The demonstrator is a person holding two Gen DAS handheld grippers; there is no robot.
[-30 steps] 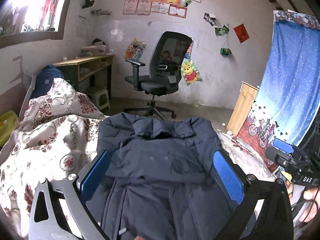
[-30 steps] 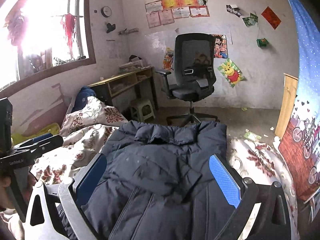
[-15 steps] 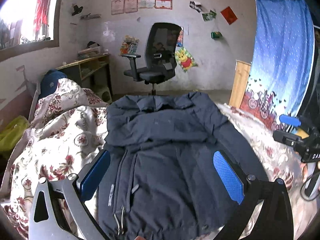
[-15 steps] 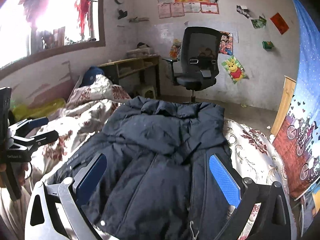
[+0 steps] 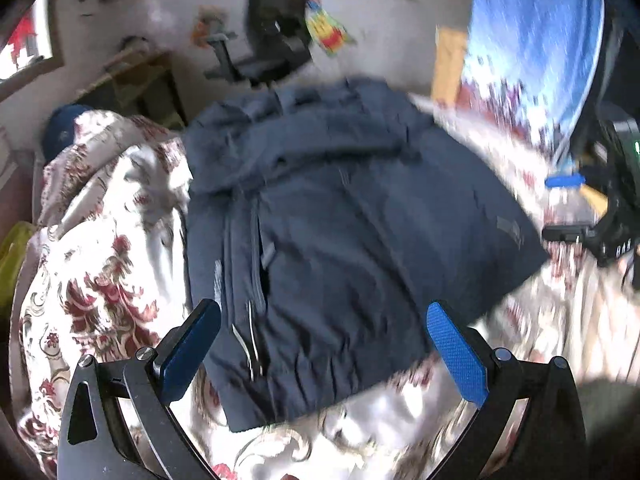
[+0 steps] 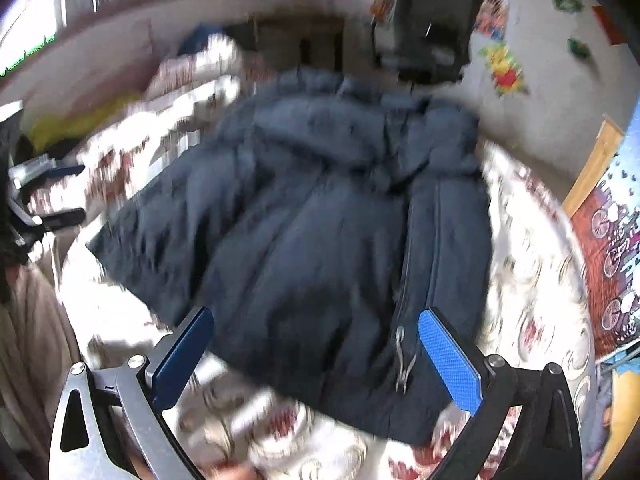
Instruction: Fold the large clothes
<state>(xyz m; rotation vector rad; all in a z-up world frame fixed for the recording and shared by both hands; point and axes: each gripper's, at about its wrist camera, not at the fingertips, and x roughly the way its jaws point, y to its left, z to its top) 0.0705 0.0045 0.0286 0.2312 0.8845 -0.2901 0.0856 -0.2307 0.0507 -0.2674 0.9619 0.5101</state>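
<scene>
A dark navy padded jacket [image 5: 340, 232] lies spread on a floral bedspread [image 5: 100, 248], collar toward the far wall, hem nearest me. Its zipper [image 6: 404, 352] shows near the hem in the right wrist view, where the jacket [image 6: 320, 240] fills the middle. My left gripper [image 5: 320, 344] hangs open above the hem, nothing between its blue pads [image 5: 456, 356]. My right gripper [image 6: 314, 352] is open too, over the hem beside the zipper. Each gripper appears at the other view's edge: the right gripper [image 5: 576, 208] and the left gripper [image 6: 48, 192]. Both views are blurred by motion.
A black office chair [image 5: 276, 40] stands by the far wall, next to a wooden desk [image 5: 136, 76]. A blue curtain [image 5: 532, 48] hangs at right beside a wooden cabinet [image 5: 448, 64]. A yellow bag [image 6: 80, 120] lies at the bed's left side.
Both grippers have pulled back and tilted downward, so the whole jacket down to its hem now shows. The jacket itself has stayed flat on the bed.
</scene>
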